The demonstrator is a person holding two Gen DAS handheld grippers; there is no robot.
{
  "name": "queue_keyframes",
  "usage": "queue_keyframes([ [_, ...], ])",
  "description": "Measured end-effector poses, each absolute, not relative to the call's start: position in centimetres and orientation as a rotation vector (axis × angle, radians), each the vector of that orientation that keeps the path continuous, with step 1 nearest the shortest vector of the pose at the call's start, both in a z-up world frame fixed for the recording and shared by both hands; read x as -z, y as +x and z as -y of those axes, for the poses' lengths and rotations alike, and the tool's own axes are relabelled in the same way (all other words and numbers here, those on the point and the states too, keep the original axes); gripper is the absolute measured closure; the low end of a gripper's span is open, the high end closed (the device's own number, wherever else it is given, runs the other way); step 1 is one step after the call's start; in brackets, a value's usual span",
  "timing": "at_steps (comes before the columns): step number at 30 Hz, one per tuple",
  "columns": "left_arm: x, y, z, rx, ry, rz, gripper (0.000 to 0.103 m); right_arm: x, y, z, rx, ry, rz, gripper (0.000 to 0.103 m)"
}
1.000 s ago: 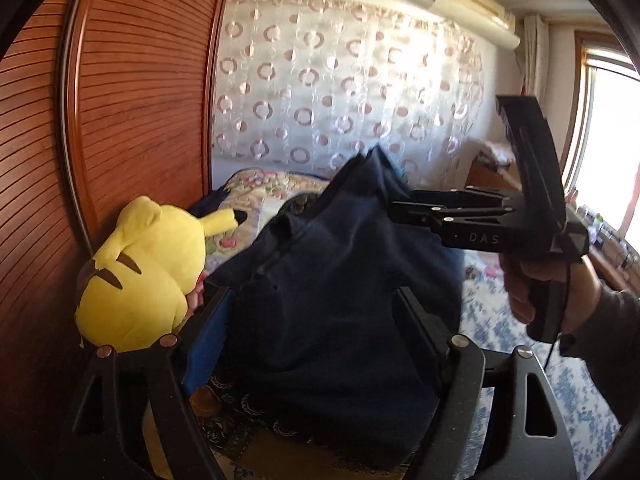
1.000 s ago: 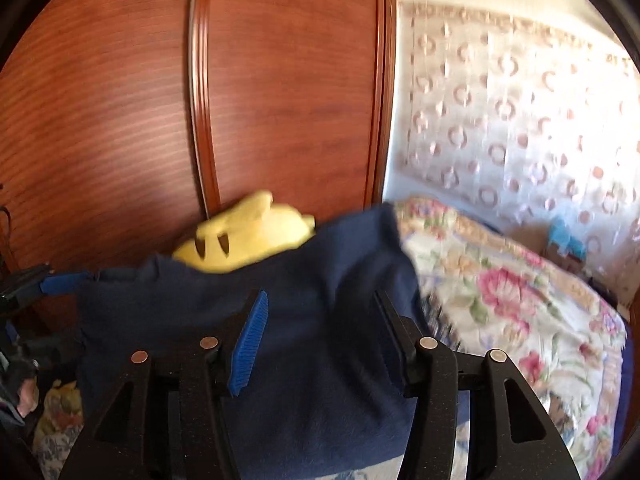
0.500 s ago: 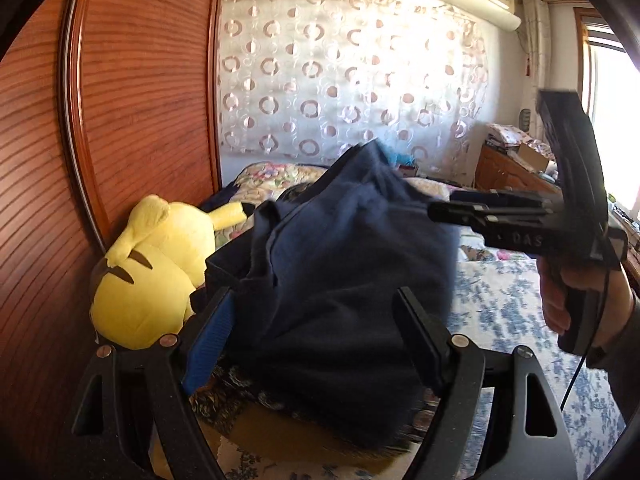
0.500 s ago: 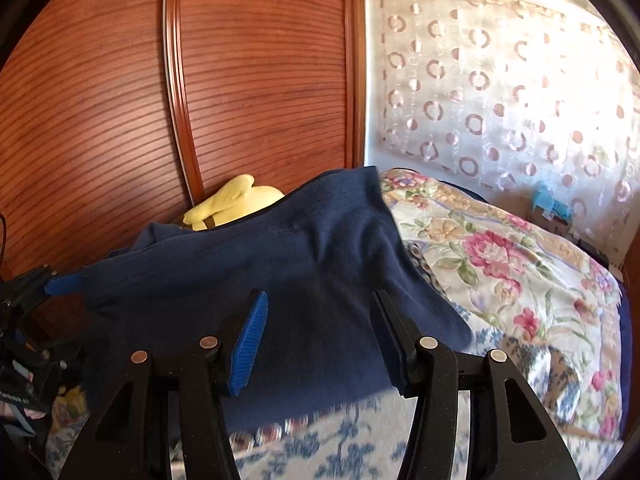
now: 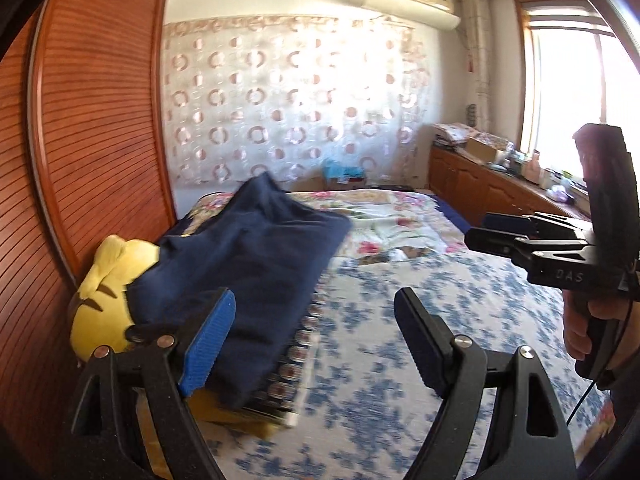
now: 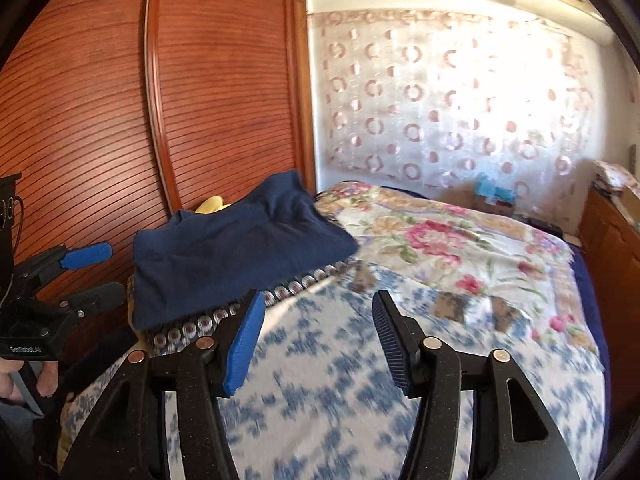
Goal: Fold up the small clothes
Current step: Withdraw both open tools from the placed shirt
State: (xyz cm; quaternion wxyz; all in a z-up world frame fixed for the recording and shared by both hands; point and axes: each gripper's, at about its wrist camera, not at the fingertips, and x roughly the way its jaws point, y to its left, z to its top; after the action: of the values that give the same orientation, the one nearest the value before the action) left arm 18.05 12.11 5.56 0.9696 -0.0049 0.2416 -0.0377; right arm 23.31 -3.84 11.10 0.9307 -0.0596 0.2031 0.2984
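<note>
Navy garment [image 6: 236, 256] lies folded beyond-left of my left tongs [image 5: 316, 340] and right tongs [image 6: 316, 340]; left jaws apart, right opening, both empty, next piece needs finding.

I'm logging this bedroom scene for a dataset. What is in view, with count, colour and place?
navy garment: one, dark blue, heaped on the pillow by the wardrobe, partly over the plush.
plush toy: one, yellow, against the wardrobe.
pillow: one, patterned edge, under the garment.
bedspread: one, white with blue flowers, on the bed.
floral quilt: one, cream with pink flowers, far end.
wardrobe: one, reddish wood, beside the bed.
curtain: one, white with rings, back wall.
left gripper: open, empty.
right gripper: jaws opening, empty.
</note>
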Motion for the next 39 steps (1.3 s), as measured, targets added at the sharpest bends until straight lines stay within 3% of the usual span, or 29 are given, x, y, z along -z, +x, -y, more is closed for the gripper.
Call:
queue_keyframes([
  [5,-5.8,16.7,-8.6,0.134,0.004,-0.483,0.021,-11.1,18.1,6.8,-0.535,-0.105,-0.387,0.040],
  [13,-6.1,14.8,-4.9,0.142,0.021,-0.484,0.021,-11.5,10.3,9.9,-0.412,-0.067,-0.329,0.027],
  [20,-6.8,12.6,-3.2,0.145,0.004,-0.473,0.021,-12.2,3.1,10.9,-0.313,-0.043,-0.275,0.025],
  [39,-9.5,8.4,-1.7,0.094,-0.003,-0.413,0.021,-11.1,-0.7,10.3,-0.262,0.014,-0.260,0.022],
])
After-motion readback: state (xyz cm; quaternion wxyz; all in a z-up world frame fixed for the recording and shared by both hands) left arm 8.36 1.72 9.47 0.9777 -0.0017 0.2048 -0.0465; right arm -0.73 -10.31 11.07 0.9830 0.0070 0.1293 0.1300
